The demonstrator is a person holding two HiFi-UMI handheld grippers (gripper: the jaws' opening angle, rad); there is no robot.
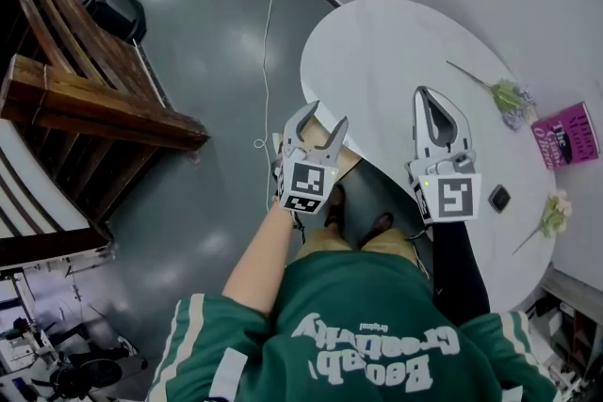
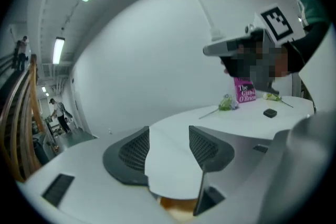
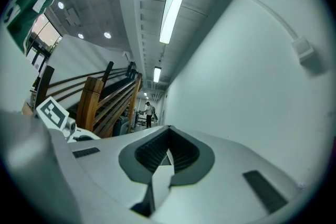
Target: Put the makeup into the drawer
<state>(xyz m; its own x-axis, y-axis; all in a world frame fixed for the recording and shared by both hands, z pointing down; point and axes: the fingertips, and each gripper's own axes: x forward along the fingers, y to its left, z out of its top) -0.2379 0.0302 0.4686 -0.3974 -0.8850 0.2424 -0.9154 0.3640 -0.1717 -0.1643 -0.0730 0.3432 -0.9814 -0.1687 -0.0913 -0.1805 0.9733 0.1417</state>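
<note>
A small black makeup case (image 1: 499, 198) lies on the white oval table (image 1: 396, 52), to the right of my right gripper (image 1: 426, 94); the left gripper view also shows the case (image 2: 270, 113). My right gripper is shut and empty, its jaws (image 3: 168, 152) meeting at the tips. My left gripper (image 1: 325, 120) hangs open and empty over the table's near edge, above a wood-lined drawer (image 1: 347, 161) that stands out from under it. Between the open left jaws (image 2: 168, 147) I see only bare tabletop and a strip of the drawer's wood (image 2: 176, 208).
A pink book (image 1: 565, 135) and two artificial flowers (image 1: 509, 94) (image 1: 554, 214) lie on the table's right side. A wooden stair rail (image 1: 94, 99) stands at the left on the grey floor, where a white cable (image 1: 267, 33) runs. My legs are below the table edge.
</note>
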